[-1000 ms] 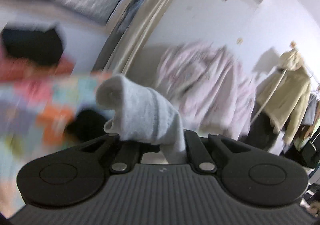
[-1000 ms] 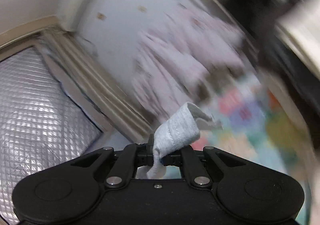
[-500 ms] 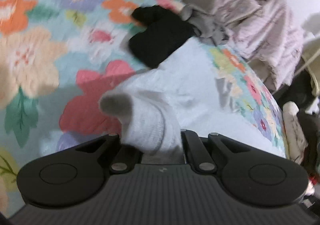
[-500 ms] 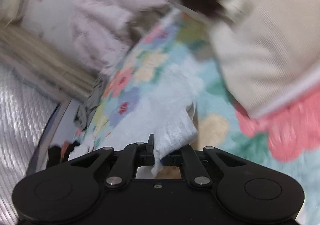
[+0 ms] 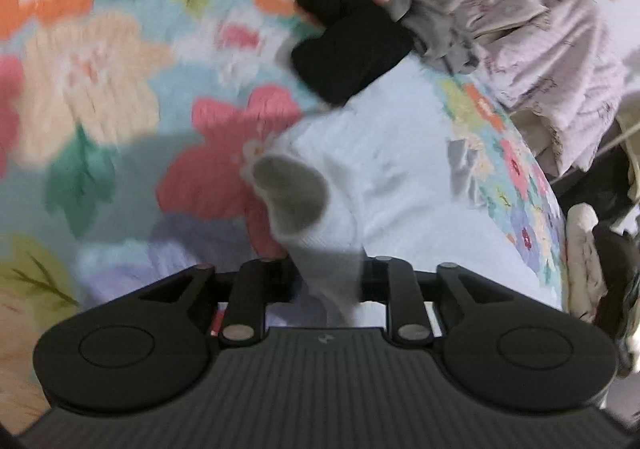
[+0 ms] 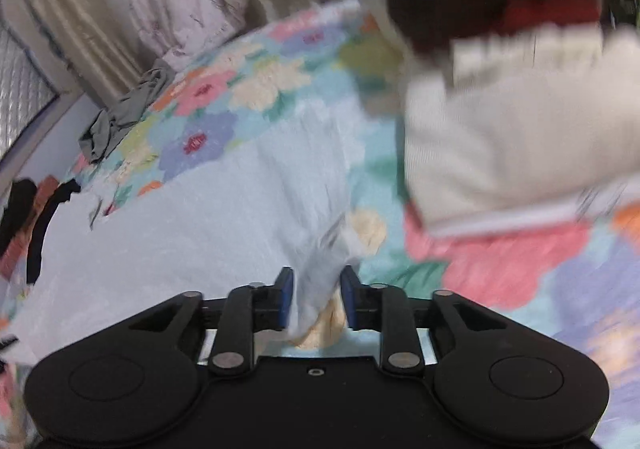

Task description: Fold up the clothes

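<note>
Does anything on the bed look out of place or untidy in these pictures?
Yes. A grey garment lies crumpled at the far edge of the floral bedspread, not folded. A black garment lies in a lump beside the light blue garment, touching its far edge. No damage or spill shows.

garment (image 5: 392,153) on bedspread (image 5: 120,89) | dark clothing (image 5: 348,49) behind garment | blanket (image 5: 552,41) beyond bed

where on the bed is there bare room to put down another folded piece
The widest free patch is the floral bedspread left of the light blue garment, in front of the black garment. Another lies between the light blue garment and the cream folded garment. It is crowded at the far edge by the grey garment and pink bedding.
</note>
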`<state>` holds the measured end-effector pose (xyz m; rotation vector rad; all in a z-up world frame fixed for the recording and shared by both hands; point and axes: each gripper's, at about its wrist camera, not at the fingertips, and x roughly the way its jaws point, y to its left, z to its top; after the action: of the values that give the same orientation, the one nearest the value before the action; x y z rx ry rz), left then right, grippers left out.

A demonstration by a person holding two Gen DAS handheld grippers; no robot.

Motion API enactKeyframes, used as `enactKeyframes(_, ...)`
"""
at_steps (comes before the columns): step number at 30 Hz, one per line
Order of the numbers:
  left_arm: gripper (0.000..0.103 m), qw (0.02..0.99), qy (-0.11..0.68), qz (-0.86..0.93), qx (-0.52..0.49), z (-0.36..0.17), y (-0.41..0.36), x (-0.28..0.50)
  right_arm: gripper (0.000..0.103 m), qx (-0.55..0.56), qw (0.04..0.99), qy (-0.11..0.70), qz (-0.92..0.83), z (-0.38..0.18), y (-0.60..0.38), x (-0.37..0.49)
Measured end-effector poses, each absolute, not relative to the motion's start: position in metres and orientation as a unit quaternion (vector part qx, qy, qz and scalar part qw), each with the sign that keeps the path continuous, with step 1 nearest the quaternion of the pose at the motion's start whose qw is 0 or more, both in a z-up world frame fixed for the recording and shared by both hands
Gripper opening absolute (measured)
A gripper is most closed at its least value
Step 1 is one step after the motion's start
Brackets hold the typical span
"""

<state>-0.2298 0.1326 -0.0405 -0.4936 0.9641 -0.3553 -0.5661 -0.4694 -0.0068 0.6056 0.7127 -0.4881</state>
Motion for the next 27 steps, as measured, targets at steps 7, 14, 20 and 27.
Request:
enactKeyframes(7, 0.035, 0.891, 0.376, -0.166, -0.192, 0.018, 0.167, -0.237, 0.051, 0.170, 0.911, 0.307, -0.214, 0.099, -0.434, -0.583)
enactKeyframes(14, 0.036, 0.924, 0.345, -0.122, -0.114, 0.068, 0.225, -0.206, 0.051, 0.085, 0.952, 0.278, -0.096, 0.170, -0.381, -0.548)
enactKeyframes(20, 0.036, 0.951, 0.299, -0.065, -0.033, 0.124, 0.267, -0.200, 0.052, 0.046, 0.957, 0.280, -0.053, 0.202, -0.366, -0.543)
enactKeyframes(27, 0.038, 0.937, 0.319, -0.125, -0.069, 0.079, 0.220, -0.173, 0.067, 0.015, 0.967, 0.248, 0.058, 0.155, -0.336, -0.475)
